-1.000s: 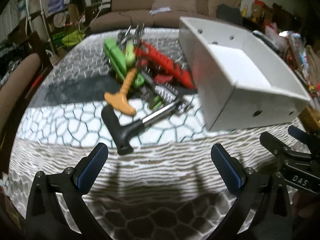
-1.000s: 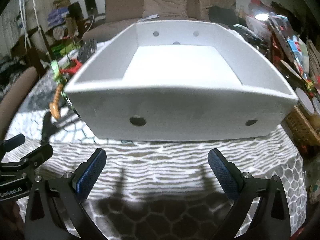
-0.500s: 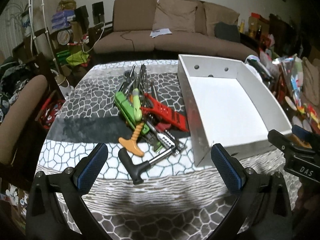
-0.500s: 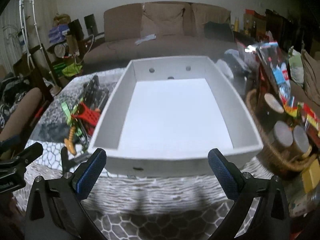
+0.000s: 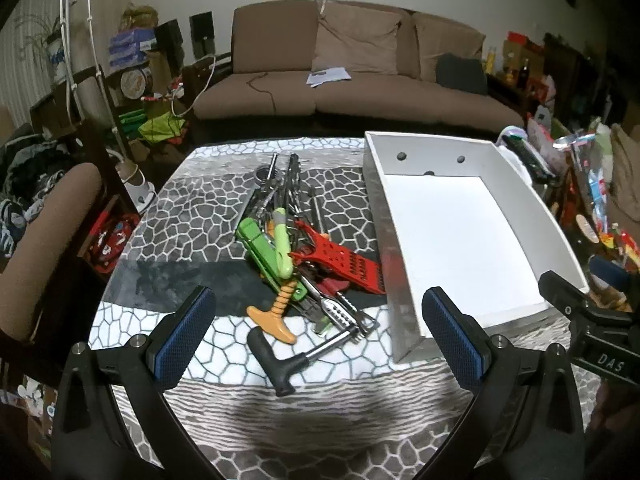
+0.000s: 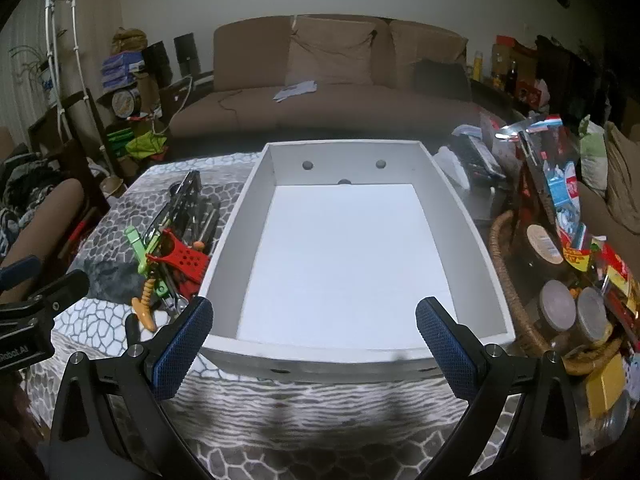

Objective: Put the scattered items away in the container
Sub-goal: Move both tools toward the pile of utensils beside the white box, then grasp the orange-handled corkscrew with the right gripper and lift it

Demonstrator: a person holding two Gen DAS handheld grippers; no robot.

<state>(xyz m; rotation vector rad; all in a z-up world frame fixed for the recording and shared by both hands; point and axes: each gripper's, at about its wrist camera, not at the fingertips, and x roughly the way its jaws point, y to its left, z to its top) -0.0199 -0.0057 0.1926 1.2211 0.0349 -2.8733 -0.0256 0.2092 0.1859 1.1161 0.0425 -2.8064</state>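
The left tongs (image 5: 318,334) are held wide apart, nothing between the blue ribbed pads (image 5: 184,332), above the near edge of the counter (image 5: 192,216), which is draped in a grey-and-white cobble-patterned cloth. Ahead of them, at twelve o'clock in the left wrist view, the scattered kitchen utensils are seen heaped in one tangle. At the near end lies a black-handled metal tool (image 5: 294,360), its grip pointing toward six o'clock. Just beyond it an orange T-handled tool (image 5: 276,316) is laid across the pile. A lime-green plastic utensil (image 5: 264,246) is stacked further back, with a flat red plastic grater (image 5: 340,260) at its three o'clock side, almost against the container wall. Long metal utensils (image 5: 288,184) stretch away toward twelve o'clock.

The white rectangular open-topped container (image 5: 394,248) is set on the counter at two o'clock from the pile, just beside it. In the right wrist view its interior (image 6: 344,252) is seen bare and white, with round holes in the far wall.

The right tongs (image 6: 314,342) are also spread fully apart and gripping nothing, poised just short of the container's near wall. A brown wicker basket (image 6: 516,320) of jars is seen at three o'clock from the container, and a brown sofa (image 6: 340,80) is visible behind.
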